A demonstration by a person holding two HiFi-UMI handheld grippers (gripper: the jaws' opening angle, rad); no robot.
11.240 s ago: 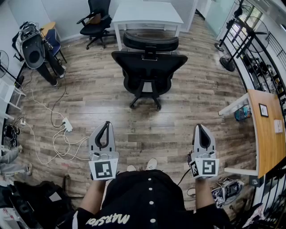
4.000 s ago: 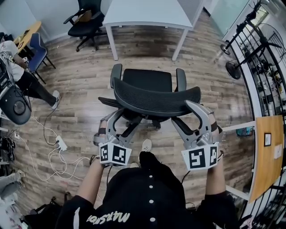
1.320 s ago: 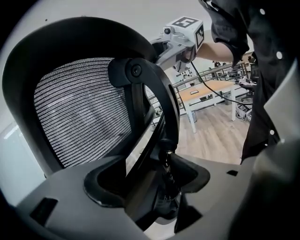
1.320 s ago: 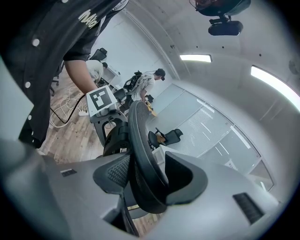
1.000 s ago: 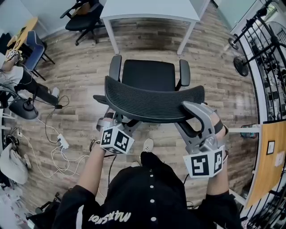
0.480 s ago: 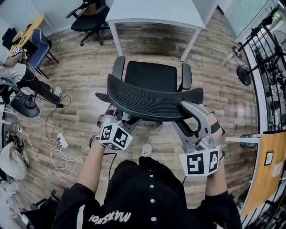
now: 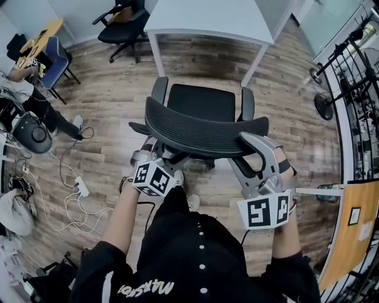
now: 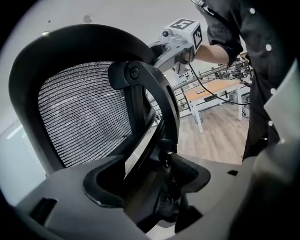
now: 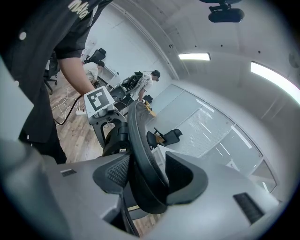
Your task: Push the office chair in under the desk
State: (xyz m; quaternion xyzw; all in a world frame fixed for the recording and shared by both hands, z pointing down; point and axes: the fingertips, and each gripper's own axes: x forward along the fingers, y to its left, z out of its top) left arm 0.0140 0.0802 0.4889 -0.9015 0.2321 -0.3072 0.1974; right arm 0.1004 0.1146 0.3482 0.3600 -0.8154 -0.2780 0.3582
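The black mesh office chair's backrest [image 7: 204,133] spans the middle of the head view, its seat [image 7: 201,103] facing the white desk [image 7: 207,15] at the top. My left gripper [image 7: 159,158] reaches under the backrest's left part; in the left gripper view it [image 8: 147,176] is shut on the black support strut [image 8: 154,117] behind the mesh. My right gripper [image 7: 249,155] clamps the backrest's right end. In the right gripper view the backrest's curved rim [image 9: 143,164] fills the gap of the right gripper [image 9: 147,176], both pads against it.
A second black chair [image 7: 121,26] stands at the desk's far left, a blue chair [image 7: 53,62] and a person [image 7: 23,94] at the left edge. Cables and a power strip [image 7: 80,188] lie on the wood floor. A wooden-topped desk [image 7: 349,237] and a fan stand [image 7: 323,100] are to the right.
The chair has rolled a little toward the white desk with both grippers still on it. The person's leg has stepped forward under the left gripper.
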